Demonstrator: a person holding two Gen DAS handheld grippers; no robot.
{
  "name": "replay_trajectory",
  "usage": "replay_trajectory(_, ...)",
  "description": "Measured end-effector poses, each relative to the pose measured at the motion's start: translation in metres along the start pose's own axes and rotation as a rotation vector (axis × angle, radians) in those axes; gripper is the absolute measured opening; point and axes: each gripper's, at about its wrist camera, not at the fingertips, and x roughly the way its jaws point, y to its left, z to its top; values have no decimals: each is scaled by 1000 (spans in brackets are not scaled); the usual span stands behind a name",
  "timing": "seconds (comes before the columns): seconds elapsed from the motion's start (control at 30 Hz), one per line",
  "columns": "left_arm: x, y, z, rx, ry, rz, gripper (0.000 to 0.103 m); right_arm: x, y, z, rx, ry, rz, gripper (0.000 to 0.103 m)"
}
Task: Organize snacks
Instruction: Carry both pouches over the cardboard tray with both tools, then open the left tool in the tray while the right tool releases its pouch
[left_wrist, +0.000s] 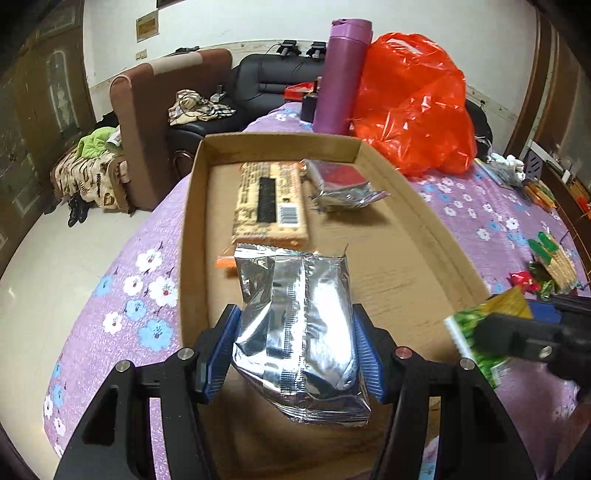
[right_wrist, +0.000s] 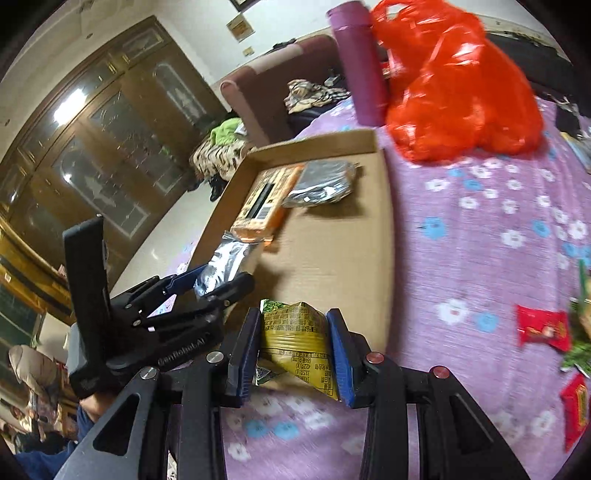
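A shallow cardboard tray lies on a purple flowered cloth. My left gripper is shut on a silver foil snack bag, held over the tray's near end. My right gripper is shut on a green and yellow snack packet, held at the tray's near right rim. Inside the tray lie an orange cracker pack and a second foil bag.
A red plastic bag and a purple flask stand behind the tray. Loose red and green snacks lie on the cloth to the right. Sofas and a wooden cabinet stand beyond the table.
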Motion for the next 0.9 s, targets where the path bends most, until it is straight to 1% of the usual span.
replay_trajectory(0.13,2,-3,-3,27,-17,17,59,15,4,-7,-35,13,-4,40)
replay_trajectory(0.23,7,-5,-4,27,-8,16,59,24,1,-9,-46,18,-7,40)
replay_trajectory(0.33,6,-5,-4,21,-17,10,59,32,3,-12,-86,26,-35,40)
replay_trajectory(0.43,7,-5,-5,22,-14,12,59,34,10,-16,-127,12,-53,40)
replay_trajectory(0.6,10,-10,-5,49,0,44,59,36,14,-18,-160,3,-85,40)
replay_trajectory(0.9,11,-11,-5,51,0,45,59,35,17,-20,-189,-7,-109,42)
